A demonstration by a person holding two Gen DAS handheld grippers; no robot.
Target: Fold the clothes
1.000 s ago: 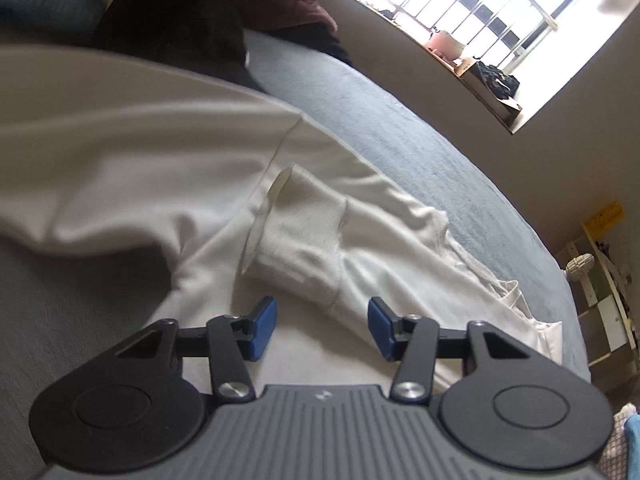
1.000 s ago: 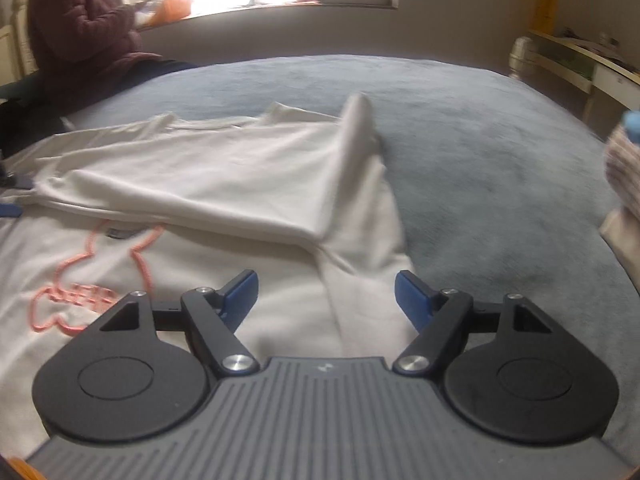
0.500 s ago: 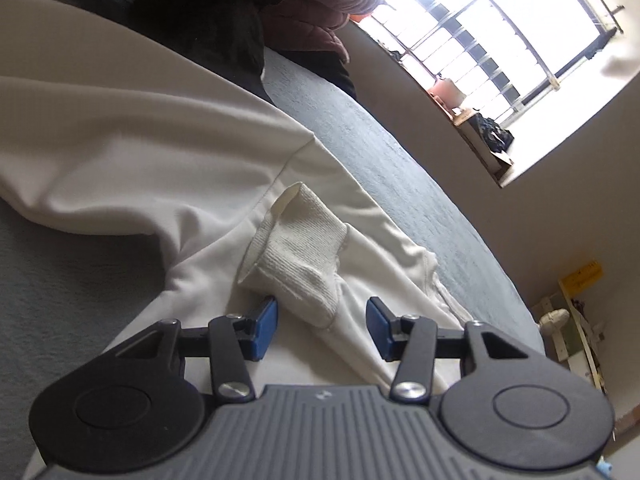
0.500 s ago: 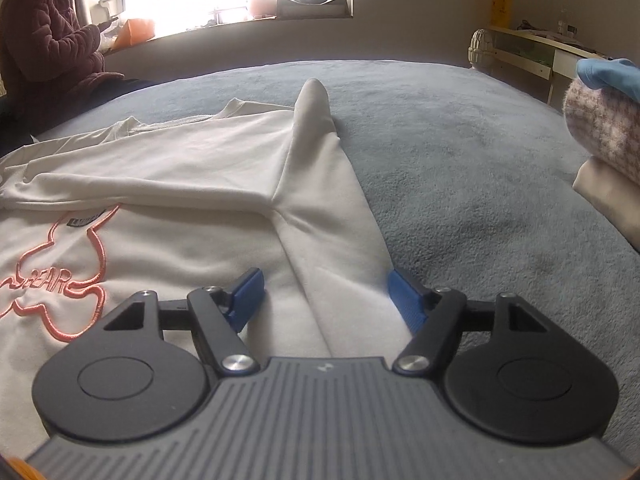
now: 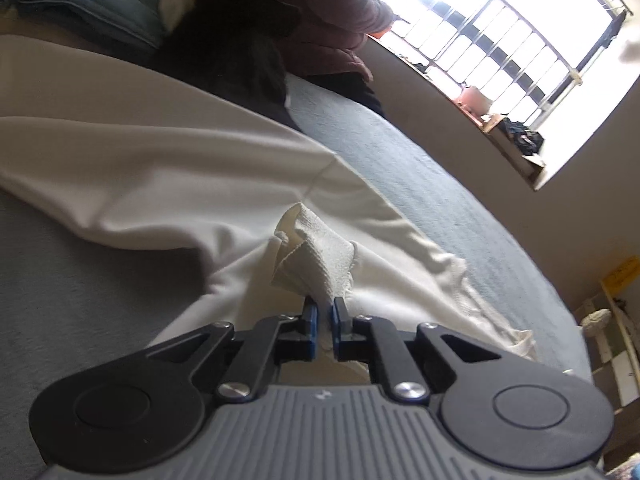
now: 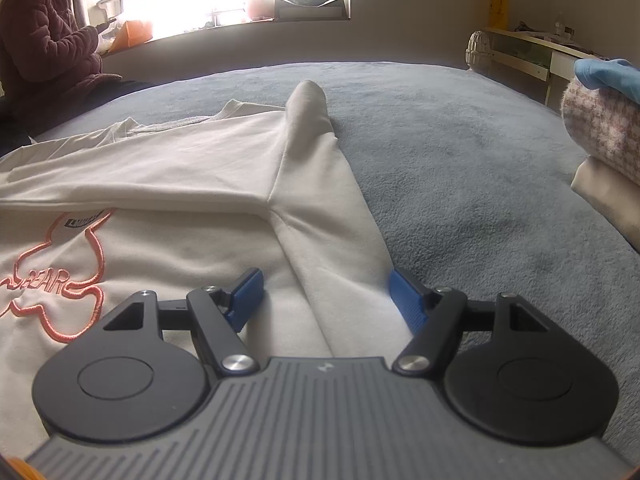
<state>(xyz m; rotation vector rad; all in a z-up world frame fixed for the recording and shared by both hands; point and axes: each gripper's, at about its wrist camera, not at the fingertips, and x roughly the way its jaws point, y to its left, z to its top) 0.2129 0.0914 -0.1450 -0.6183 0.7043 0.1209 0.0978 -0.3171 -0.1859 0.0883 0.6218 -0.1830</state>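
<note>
Where its jaws had stood wide a second earlier, the left gripper (image 5: pixel 323 312) now pinched the cuff (image 5: pixel 320 258) of the sweatshirt (image 6: pixel 180 208) spread on the bed (image 6: pixel 480 184); the right gripper (image 6: pixel 326 290) stayed wide astride the near sleeve (image 6: pixel 340 264), so a sleeve fold looked ready.

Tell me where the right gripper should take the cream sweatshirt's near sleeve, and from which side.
Grip the sleeve along its outer edge, where it meets the grey blanket. Come from the blanket side, low. The right gripper is open and already straddles it, and the sleeve lies flat, so its free edge is probably easiest to pinch.
</note>
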